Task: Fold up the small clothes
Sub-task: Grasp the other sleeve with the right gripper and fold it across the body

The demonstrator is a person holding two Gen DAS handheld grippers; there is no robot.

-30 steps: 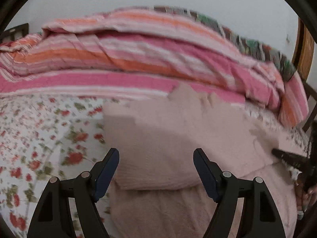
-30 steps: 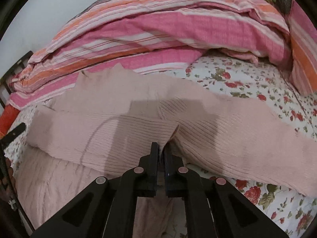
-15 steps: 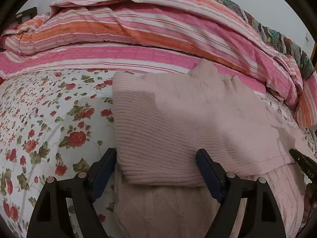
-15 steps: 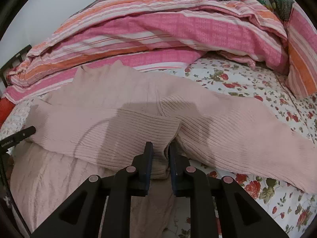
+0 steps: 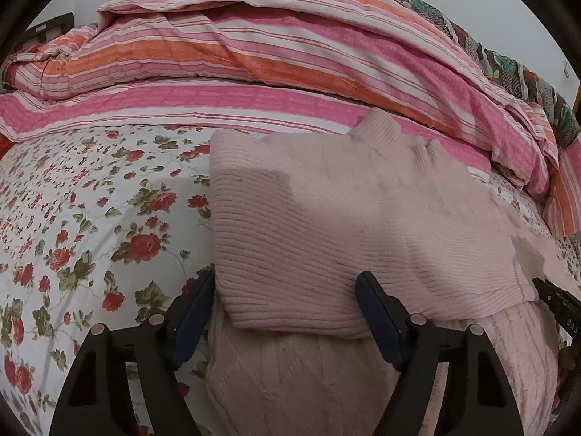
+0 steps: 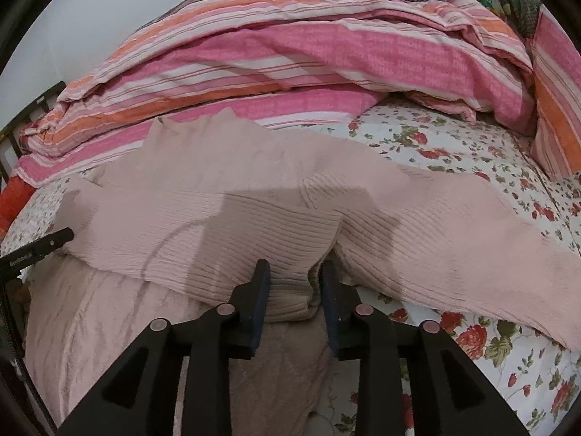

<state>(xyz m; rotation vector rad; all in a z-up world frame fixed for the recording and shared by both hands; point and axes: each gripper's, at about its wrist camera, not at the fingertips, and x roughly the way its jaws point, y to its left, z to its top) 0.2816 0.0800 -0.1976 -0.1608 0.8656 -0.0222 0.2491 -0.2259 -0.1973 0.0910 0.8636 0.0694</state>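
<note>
The pink ribbed sweater (image 5: 326, 225) lies on the bed's floral sheet (image 5: 90, 218), one sleeve (image 6: 232, 232) folded across its body. The right claw (image 6: 294, 283) is opening, the sleeve cuff between its pads. The left claw (image 5: 287, 301) is spread and closing, straddling the folded edge. A striped quilt (image 5: 254, 54) is heaped behind.

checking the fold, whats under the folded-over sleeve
The sleeve lies across the sweater body, whose cable knit shows below it. What the sleeve covers is hidden.
</note>
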